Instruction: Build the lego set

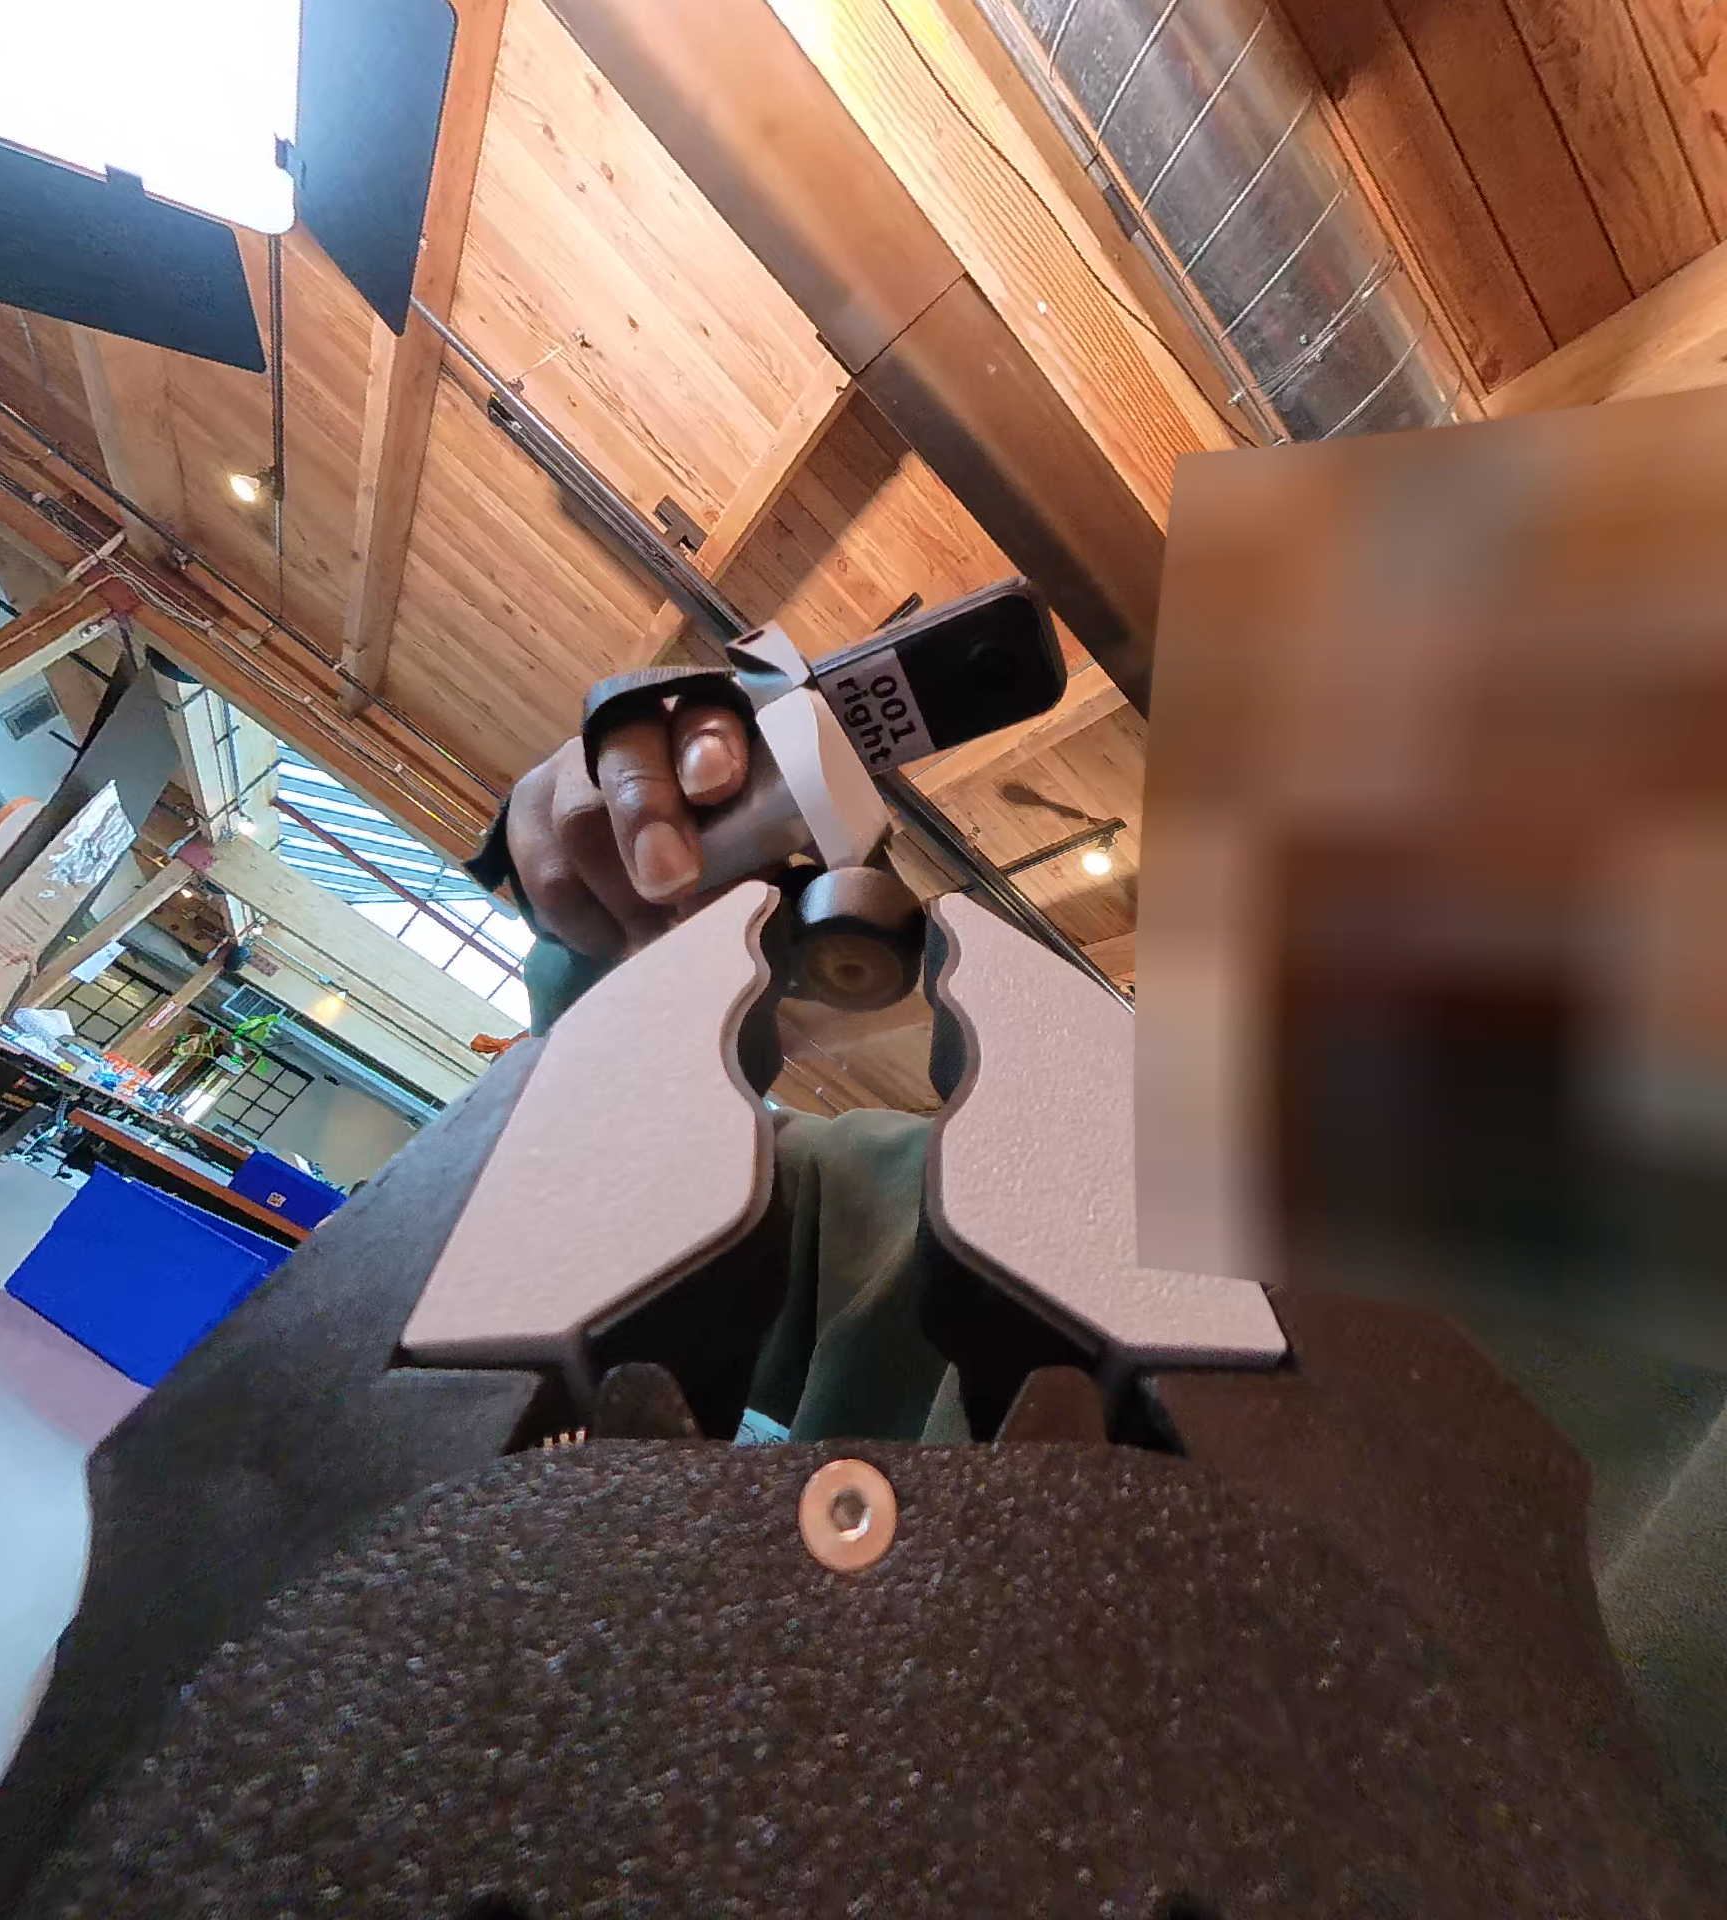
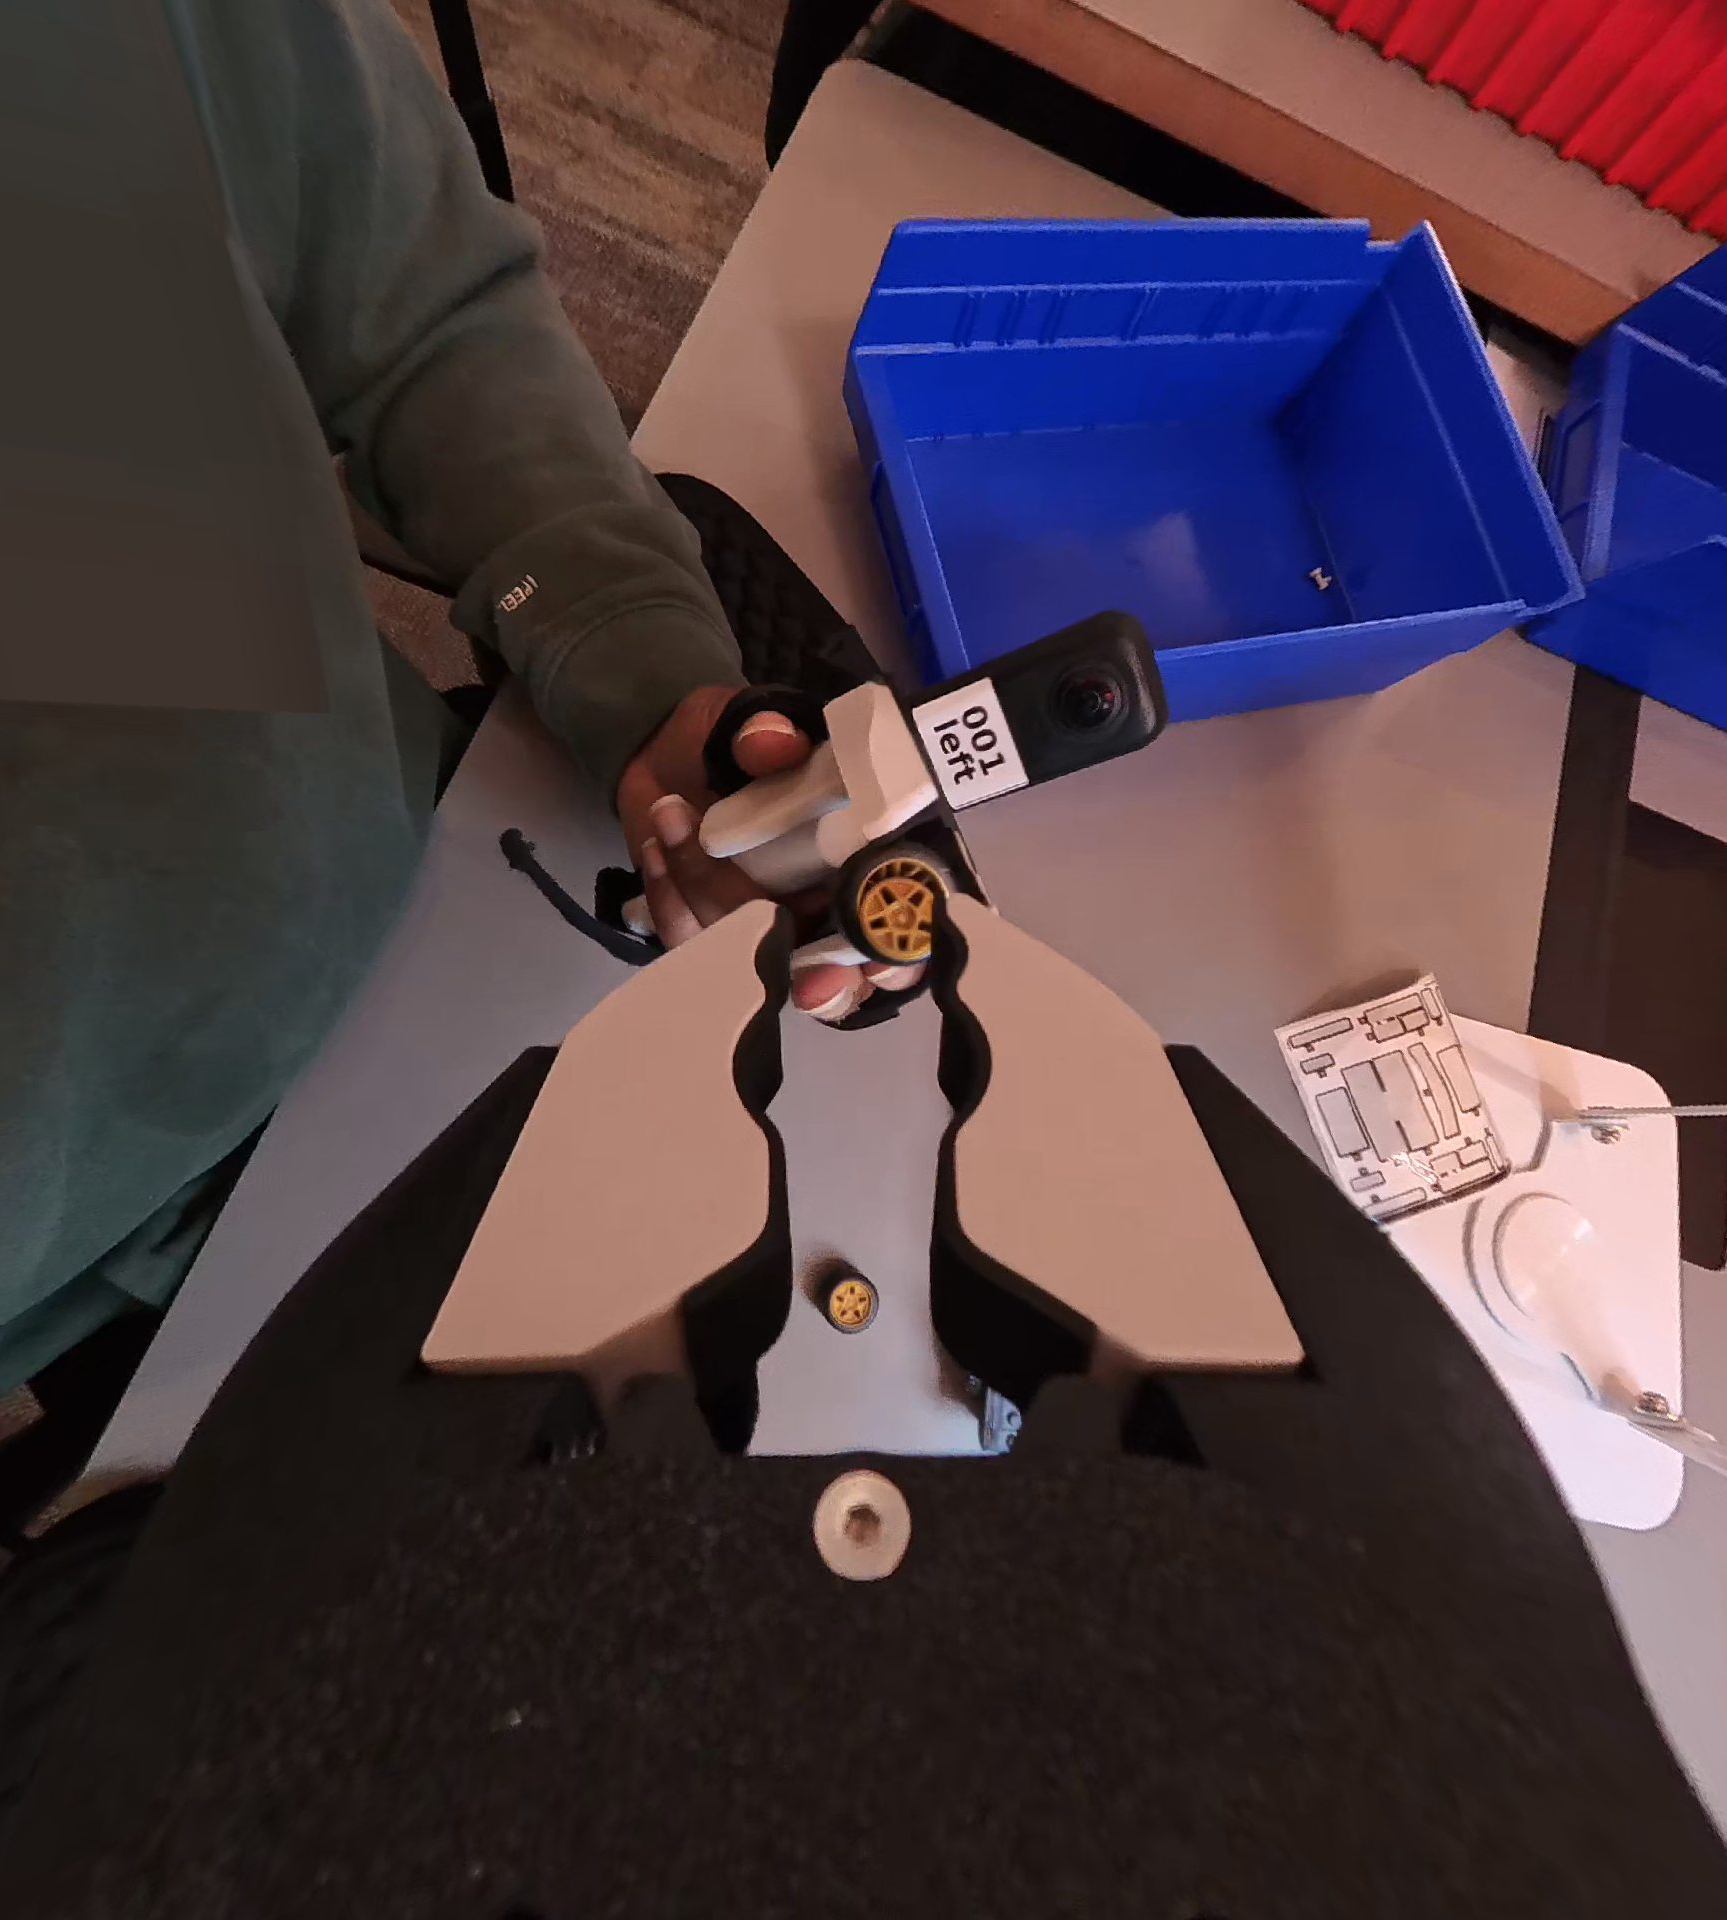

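Grey table (image 2: 1202,883) underneath. Counted two wheels: held wheel (image 2: 895,914) pinched at tips of partly closed left tongs (image 1: 854,909); loose wheel (image 2: 851,1304) flat on table under half-open, empty right tongs (image 2: 869,925). Counted two blue bins: whole bin (image 2: 1202,665), cut-off bin (image 2: 1721,623).
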Tool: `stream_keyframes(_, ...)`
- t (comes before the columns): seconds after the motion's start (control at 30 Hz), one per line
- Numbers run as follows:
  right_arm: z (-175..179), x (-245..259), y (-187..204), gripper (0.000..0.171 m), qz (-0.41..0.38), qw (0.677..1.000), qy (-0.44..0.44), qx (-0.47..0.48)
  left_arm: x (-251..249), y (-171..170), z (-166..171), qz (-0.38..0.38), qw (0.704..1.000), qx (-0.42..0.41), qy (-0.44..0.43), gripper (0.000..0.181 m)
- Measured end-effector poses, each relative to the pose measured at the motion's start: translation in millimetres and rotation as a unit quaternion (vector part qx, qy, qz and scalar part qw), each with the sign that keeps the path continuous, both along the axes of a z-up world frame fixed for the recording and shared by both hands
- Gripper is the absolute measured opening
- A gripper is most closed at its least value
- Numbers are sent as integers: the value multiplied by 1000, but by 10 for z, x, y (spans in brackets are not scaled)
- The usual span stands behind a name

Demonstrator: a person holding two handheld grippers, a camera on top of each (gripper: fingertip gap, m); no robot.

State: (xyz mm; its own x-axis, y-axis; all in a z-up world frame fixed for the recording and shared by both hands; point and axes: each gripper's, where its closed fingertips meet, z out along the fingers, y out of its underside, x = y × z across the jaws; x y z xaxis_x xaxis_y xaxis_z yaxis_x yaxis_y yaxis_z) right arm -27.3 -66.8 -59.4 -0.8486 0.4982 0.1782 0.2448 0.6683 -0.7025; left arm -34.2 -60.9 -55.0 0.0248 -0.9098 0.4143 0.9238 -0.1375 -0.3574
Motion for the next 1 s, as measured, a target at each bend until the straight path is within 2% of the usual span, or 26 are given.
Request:
stream_keyframes(0.23,111,-24,-20,26,-12,998,53,-44,-8,-4,3,-1,1000,2,-3,24)
stream_keyframes(0.3,167,-27,25,24,-23,994,97,-49,-30,-14,12,3,1000,2,-6,25)
stream_keyframes(0.4,83,-21,82,21,-42,981,189,-5,-59,-20,20,13,1000,2,-5,25)
stream_keyframes(0.57,72,-41,16,21,-75,950,303,-17,-79,4,3,25,1000,-5,-4,24)
stream_keyframes(1.0,-85,-117,0,19,-98,941,324,-22,-75,31,-30,36,999,-16,2,24)
